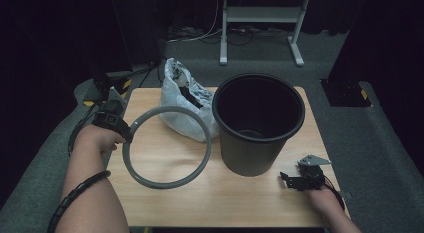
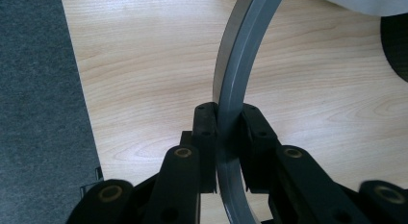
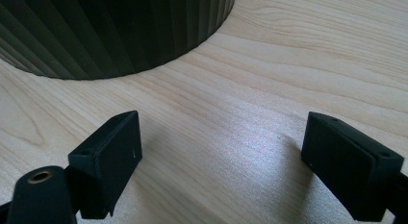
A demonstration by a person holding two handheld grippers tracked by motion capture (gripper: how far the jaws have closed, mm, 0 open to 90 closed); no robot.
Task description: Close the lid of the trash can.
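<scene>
From the high view, your left gripper [image 1: 124, 129] is clamped on the left edge of the grey ring [image 1: 166, 147], which hangs tilted over the wooden table [image 1: 165, 203]. The ring's far arc sits in front of the white plastic bag [image 1: 177, 95] and its near arc reaches toward you. Being round, it has no long axis; its open face looks up and toward you. Its right side comes just beside the black bin [image 1: 258, 124], which stands upright with its mouth up. Your right gripper [image 1: 289, 179] rests low on the table near the bin's base, well apart from the ring. The bag's contents are too dark to make out, and your left hand covers much of that gripper's body.

In the left gripper view, your two pads press on the ring [image 2: 235, 84] from either side, its band standing on edge between them and curving up and to the right. Both ends of the arc are cut off by the frame.

In the right gripper view, your jaws stand wide apart with bare table [image 3: 231, 137] between them. The ribbed wall of the bin [image 3: 106, 31] fills the upper left corner, its rim cut off.
</scene>
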